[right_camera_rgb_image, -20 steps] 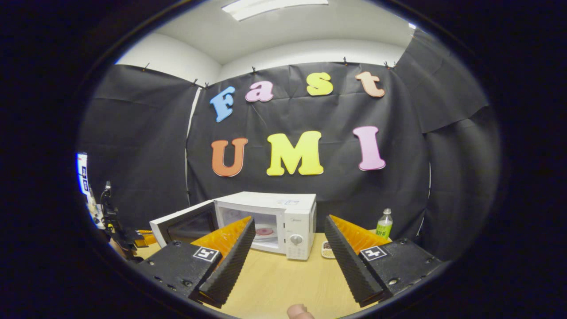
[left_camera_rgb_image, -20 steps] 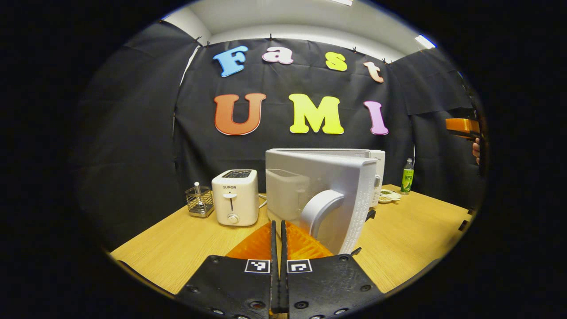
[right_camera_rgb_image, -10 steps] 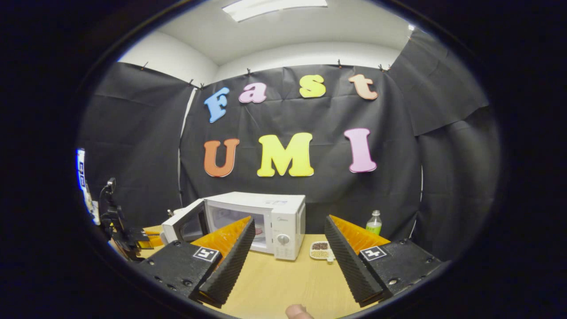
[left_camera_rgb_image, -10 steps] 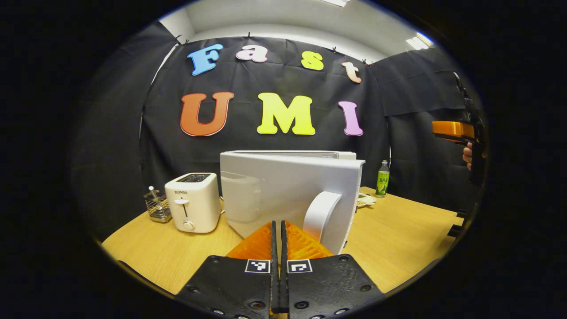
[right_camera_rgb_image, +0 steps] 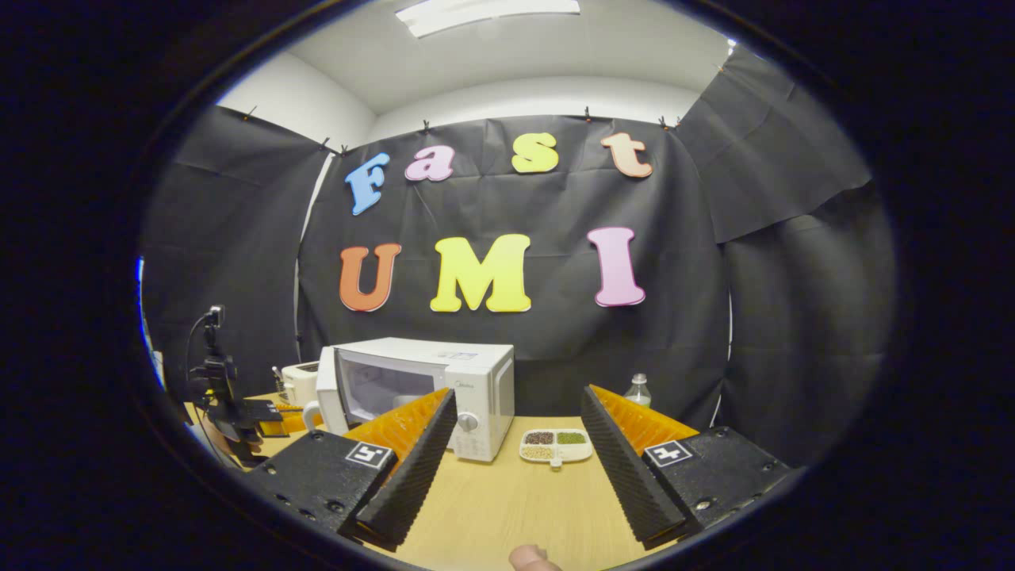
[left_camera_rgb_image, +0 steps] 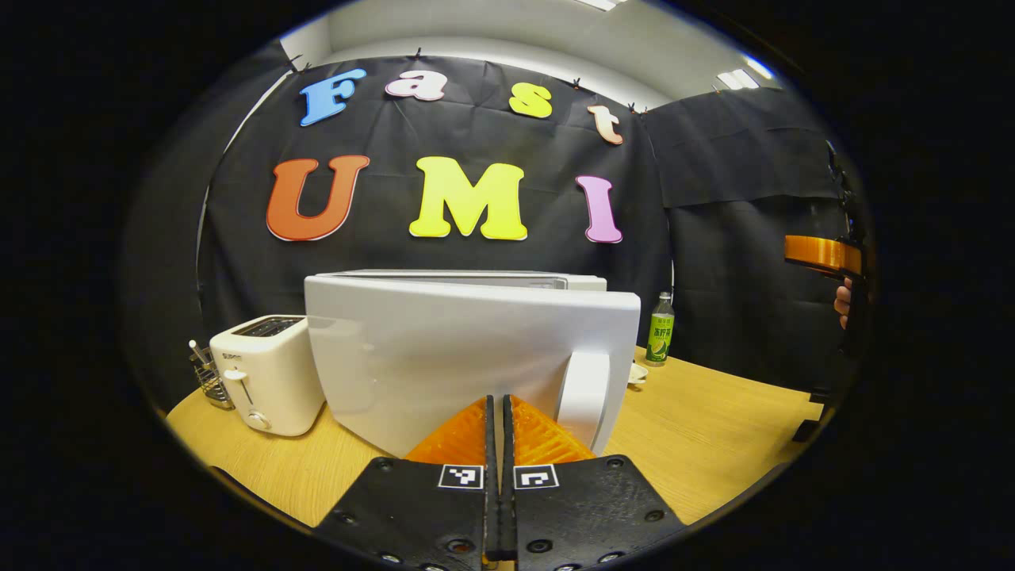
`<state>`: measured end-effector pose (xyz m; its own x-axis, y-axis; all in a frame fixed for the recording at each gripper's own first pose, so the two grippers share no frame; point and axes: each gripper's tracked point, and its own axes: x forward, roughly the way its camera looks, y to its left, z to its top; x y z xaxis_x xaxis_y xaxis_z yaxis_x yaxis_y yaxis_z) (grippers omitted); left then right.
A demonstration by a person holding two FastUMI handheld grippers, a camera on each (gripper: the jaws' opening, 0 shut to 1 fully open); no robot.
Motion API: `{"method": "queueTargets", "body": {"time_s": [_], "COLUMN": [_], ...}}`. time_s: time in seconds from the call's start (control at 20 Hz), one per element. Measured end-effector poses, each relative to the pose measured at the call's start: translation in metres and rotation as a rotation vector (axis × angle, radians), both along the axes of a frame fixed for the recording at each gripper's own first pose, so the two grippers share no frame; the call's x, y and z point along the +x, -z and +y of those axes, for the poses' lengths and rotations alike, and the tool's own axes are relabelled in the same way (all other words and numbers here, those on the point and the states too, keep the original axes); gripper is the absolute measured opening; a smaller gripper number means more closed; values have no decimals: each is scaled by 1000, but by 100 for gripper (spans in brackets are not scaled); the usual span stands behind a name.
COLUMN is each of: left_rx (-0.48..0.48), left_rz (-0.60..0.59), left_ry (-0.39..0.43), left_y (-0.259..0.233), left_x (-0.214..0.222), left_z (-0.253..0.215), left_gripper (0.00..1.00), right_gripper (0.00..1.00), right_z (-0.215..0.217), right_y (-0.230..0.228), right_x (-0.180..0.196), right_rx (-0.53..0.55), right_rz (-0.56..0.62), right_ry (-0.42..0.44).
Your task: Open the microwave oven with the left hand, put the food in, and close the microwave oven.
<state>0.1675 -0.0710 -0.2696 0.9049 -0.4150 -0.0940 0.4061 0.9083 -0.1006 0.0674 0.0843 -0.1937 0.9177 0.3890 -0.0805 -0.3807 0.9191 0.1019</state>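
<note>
The microwave door (left_camera_rgb_image: 444,349) looks nearly shut while the food dish (right_camera_rgb_image: 557,446) sits on the worktop (right_camera_rgb_image: 515,507) just beside the microwave's (right_camera_rgb_image: 432,388) control side, so I judge the door step is in hand; do it well by acting on the door's handle (left_camera_rgb_image: 583,392) edge, well away from the hinge, in a steady arc. The left hand-held gripper (left_camera_rgb_image: 496,432) has its fingers pressed together with nothing between them, close in front of the door. The right hand-held gripper (right_camera_rgb_image: 515,452) is spread wide and empty, above the worktop's near edge.

left close behind door (left_camera_rgb_image: 476,349); right farther, shared microwave (right_camera_rgb_image: 444,381)
</note>
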Motion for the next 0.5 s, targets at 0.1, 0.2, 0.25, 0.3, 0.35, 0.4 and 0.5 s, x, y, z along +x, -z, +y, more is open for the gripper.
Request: {"method": "queueTargets", "body": {"time_s": [0.1, 0.2, 0.25, 0.3, 0.35, 0.4, 0.5], "left_rx": [2, 10, 14, 18, 14, 10, 6], "left_rz": [-1, -2, 3, 14, 17, 24, 30], "left_ry": [4, 5, 4, 6, 3, -3, -16], "left_y": [0, 2, 3, 6, 8, 9, 7], "left_x": [16, 30, 39, 47, 55, 64, 83], "left_z": [-16, -29, -35, -42, -47, -52, -57], "left_gripper": [0, 0, 0, 0, 0, 0, 0], "right_gripper": [100, 100, 100, 100, 100, 100, 100], "right_z": [-7, -13, -16, -19, -21, -23, -27], "right_y": [4, 8, 12, 15, 17, 21, 33], "right_x": [4, 10, 13, 15, 18, 21, 30], "right_rx": [-7, -22, -31, -37, -38, -35, -34], "right_rz": [-8, -16, -17, -16, -17, -16, -2], "right_ry": [7, 12, 14, 17, 17, 16, 15]}}
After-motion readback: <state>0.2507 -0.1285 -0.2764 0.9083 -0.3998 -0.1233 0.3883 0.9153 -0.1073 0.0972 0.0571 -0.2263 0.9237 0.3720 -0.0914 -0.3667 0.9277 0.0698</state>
